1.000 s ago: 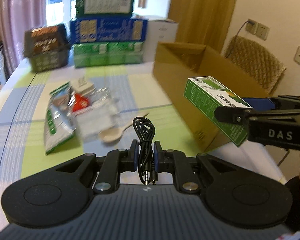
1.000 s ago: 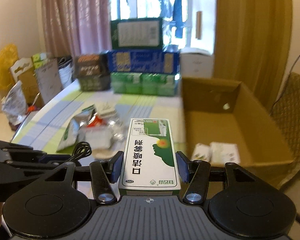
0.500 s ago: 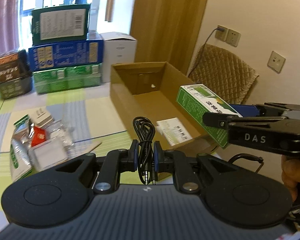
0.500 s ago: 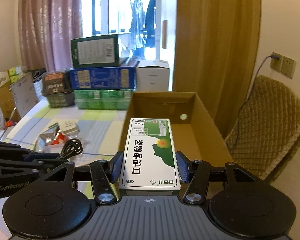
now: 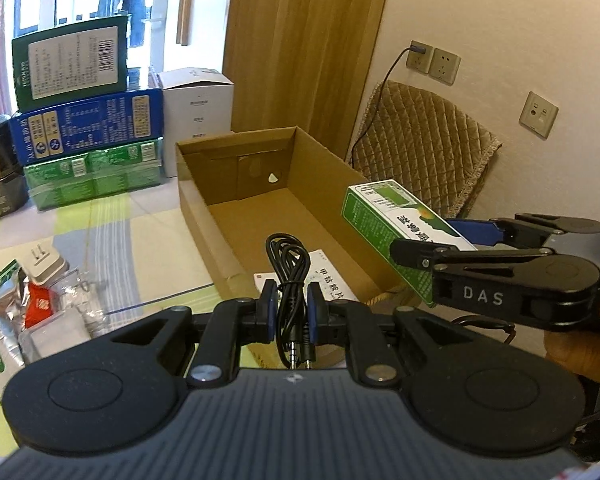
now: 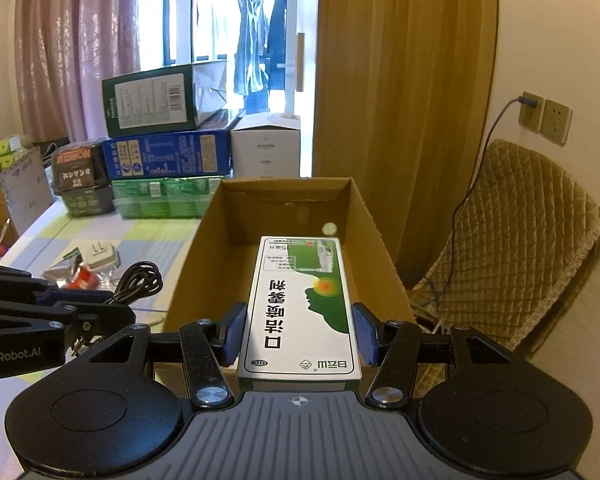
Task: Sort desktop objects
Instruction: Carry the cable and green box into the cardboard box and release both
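While the right gripper clamps its blue pads against the long sides of a green-and-white medicine box, that box lies flat between them with its long axis running straight ahead along the fingers, its far end reaching out over the open cardboard box. Beside it, the left gripper is closed on a coiled black audio cable; the bundle stands upright between the pads, loops pointing forward and up past the fingertips, the two plugs hanging back toward the gripper body. Just beyond the cable, a white leaflet lies on the cardboard box's floor. To the left, on the checked tablecloth, foil sachets and a white plug adapter sit in a loose pile. Farther back, stacked cartons stand against the window, and a quilted chair stands by the wall.
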A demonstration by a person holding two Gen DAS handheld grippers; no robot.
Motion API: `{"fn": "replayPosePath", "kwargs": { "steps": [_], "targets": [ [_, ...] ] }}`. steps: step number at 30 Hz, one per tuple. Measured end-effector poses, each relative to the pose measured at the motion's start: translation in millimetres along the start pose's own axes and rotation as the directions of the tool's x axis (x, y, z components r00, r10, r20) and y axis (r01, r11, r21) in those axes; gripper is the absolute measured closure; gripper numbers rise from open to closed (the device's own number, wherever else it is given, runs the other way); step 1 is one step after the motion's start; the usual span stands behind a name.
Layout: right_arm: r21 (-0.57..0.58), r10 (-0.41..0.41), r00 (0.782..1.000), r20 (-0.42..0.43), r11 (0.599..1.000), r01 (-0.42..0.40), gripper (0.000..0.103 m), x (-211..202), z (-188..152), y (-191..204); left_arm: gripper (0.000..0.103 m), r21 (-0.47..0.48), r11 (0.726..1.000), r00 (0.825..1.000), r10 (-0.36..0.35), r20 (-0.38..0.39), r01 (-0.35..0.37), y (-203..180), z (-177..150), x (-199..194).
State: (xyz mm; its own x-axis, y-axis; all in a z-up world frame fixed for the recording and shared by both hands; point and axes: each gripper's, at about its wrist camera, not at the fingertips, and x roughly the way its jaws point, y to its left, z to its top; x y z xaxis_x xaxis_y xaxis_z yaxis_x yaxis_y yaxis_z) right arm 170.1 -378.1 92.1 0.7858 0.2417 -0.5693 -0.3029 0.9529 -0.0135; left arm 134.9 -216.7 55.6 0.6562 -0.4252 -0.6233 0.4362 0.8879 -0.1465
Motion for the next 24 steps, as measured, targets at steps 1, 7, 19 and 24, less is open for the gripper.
{"fn": "replayPosePath", "kwargs": {
  "steps": [1,7,19,24],
  "targets": [
    [0.001,-0.002,1.0,-0.001,1.0,0.002,0.051,2,1,-2,0.092,0.002,1.0,1.0,-0.002,-0.001,0.002,-1,2,3],
    [0.024,-0.001,1.0,-0.005,1.0,0.002,0.05,12,6,-17,0.092,0.011,1.0,1.0,-0.008,-0.001,0.008,-7,12,17],
    [0.046,-0.008,1.0,-0.021,0.999,0.009,0.051,37,18,-33,0.091,0.0,1.0,1.0,-0.027,-0.003,0.027,-9,27,55],
    [0.058,-0.01,0.999,-0.034,0.998,0.012,0.05,47,20,-36,0.078,-0.023,1.0,1.0,-0.01,0.022,0.01,0,34,65]
  ]
}}
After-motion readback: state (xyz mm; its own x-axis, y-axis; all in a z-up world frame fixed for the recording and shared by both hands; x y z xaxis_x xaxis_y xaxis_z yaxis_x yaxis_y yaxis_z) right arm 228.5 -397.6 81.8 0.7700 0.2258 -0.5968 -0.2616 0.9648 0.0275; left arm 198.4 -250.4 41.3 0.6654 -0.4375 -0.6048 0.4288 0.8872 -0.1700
